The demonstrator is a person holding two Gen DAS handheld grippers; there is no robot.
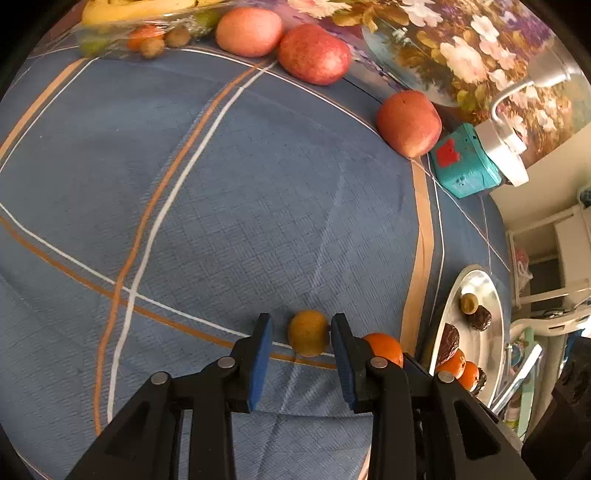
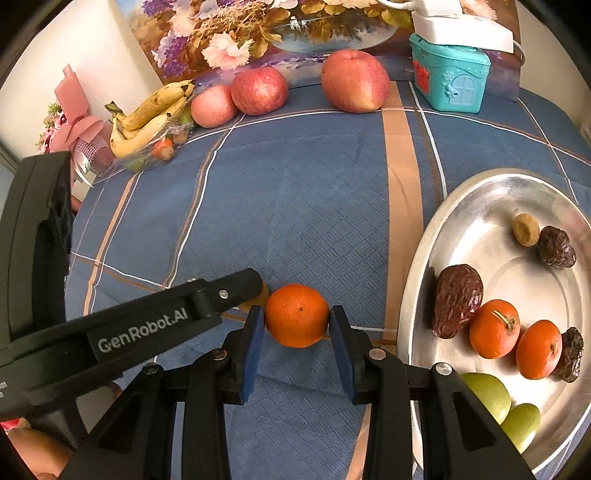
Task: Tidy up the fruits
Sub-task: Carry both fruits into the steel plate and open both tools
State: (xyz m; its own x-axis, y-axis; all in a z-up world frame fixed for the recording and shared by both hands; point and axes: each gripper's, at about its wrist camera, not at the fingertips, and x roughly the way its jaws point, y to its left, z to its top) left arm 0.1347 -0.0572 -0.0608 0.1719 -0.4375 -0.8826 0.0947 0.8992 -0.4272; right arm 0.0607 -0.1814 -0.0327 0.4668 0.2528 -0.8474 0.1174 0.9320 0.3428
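My work surface is a table under a blue checked cloth [image 2: 295,203]. A flower painting [image 2: 240,33] leans against the wall at its far edge.

An oval metal tray [image 2: 480,206] sits on the cloth at my right. It holds three dark dates, two mandarins, two green fruits at the near rim and one small brown fruit.

A bunch of bananas [image 2: 147,118] lies on a clear bag of small fruits at the far left of the table. Three red apples stand along the foot of the painting: the largest apple [image 2: 354,81] is nearest a teal house-shaped box [image 2: 450,77]. The middle apple [image 2: 259,90] and the pale apple [image 2: 212,105] touch each other beside the bananas.

My right gripper [image 2: 296,325] points down at the cloth, just left of the tray. Both blue pads press on the sides of an orange mandarin [image 2: 296,315], so it is pinched. I cannot tell whether it rests on the cloth or is lifted clear.

My left gripper [image 1: 301,325] crosses in beside the right one. Its jaws are spread around a small yellow fruit [image 1: 308,332] lying on the cloth. The right pad sits just beside the fruit. The left pad stands clear of it, so there is no grip.
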